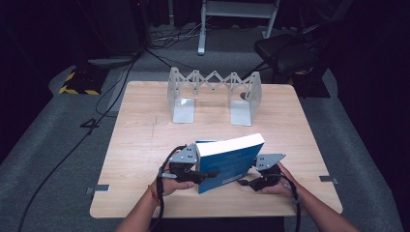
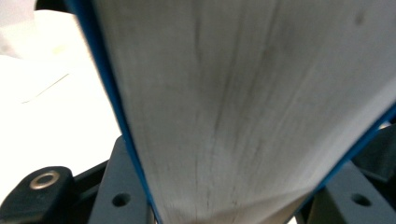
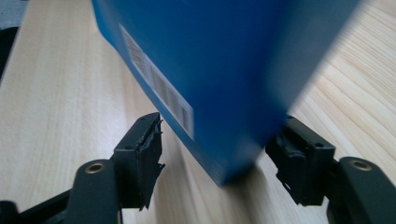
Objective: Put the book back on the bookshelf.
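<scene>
The left hand-held gripper (image 1: 205, 175) clamps the tilted blue book (image 1: 227, 162) while the right hand-held gripper (image 1: 245, 182) sits open around its corner—1 grip alone, so it could pivot onto the table (image 1: 140, 145).

Pale wood-grain surface (image 1: 145, 145), matt and smooth. The book (image 1: 232, 162) shows a glossy blue cover and a rough, greyish paper page edge. Far back, the bookend rack (image 1: 214, 94) is dull grey metal. Tongs (image 3: 210, 154): matt black plastic.

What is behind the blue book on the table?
Behind the blue book, farther along the wooden table, an expanding metal bookend rack stands empty. The table strip directly behind the tilted book is hidden by it.
</scene>
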The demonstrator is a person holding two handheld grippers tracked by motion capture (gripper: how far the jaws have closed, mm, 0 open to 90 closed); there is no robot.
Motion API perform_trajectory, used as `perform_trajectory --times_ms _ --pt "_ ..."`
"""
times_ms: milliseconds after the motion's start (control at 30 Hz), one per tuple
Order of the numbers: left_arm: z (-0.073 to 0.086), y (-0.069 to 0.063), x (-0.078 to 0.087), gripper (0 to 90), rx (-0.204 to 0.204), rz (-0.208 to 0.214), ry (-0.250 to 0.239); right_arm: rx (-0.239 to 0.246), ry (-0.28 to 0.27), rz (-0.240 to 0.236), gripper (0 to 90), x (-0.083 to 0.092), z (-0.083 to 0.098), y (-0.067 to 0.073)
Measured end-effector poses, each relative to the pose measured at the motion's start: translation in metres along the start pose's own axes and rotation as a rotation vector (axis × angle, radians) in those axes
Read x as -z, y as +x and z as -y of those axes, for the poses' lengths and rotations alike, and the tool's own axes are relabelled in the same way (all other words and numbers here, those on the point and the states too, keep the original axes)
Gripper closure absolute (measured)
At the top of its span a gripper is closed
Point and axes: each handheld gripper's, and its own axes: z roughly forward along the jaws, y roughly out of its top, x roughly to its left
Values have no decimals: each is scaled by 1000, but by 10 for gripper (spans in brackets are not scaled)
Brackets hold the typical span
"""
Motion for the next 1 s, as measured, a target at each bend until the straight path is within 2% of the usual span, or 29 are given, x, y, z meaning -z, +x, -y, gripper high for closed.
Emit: perform_trajectory --times_ms 133,233,367,467,500,567,633,667,700,800,1000 --pt "0 -5 1 565 -25 -28 31 -3 -11 0 376 -1 -1 0" --pt "3 -13 2 537 -56 -79 97 -2 -25 -6 433 2 0 -3" --pt "6 -16 3 524 -69 -110 116 6 -26 -4 442 2 -1 -2" --pt "8 -22 2 503 -87 -158 143 4 -25 -4 448 4 -1 -1" --pt "13 -26 1 497 -94 -195 160 -1 -22 -6 449 4 0 -1" --pt "16 -27 0 496 -84 -205 160 -1 -22 -5 449 4 0 0" --pt "22 -30 -4 496 -79 -239 188 -1 -20 -1 449 4 -1 0" --pt "26 -33 -8 495 -95 -266 219 -1 -19 1 448 4 -1 1" --pt "27 -34 -10 494 -107 -277 228 4 -18 4 449 4 -1 1" --pt "28 -33 -10 494 -115 -303 228 15 -20 13 460 5 -1 2" --pt "28 -28 -8 476 -106 -298 234 30 -18 19 468 8 0 7"
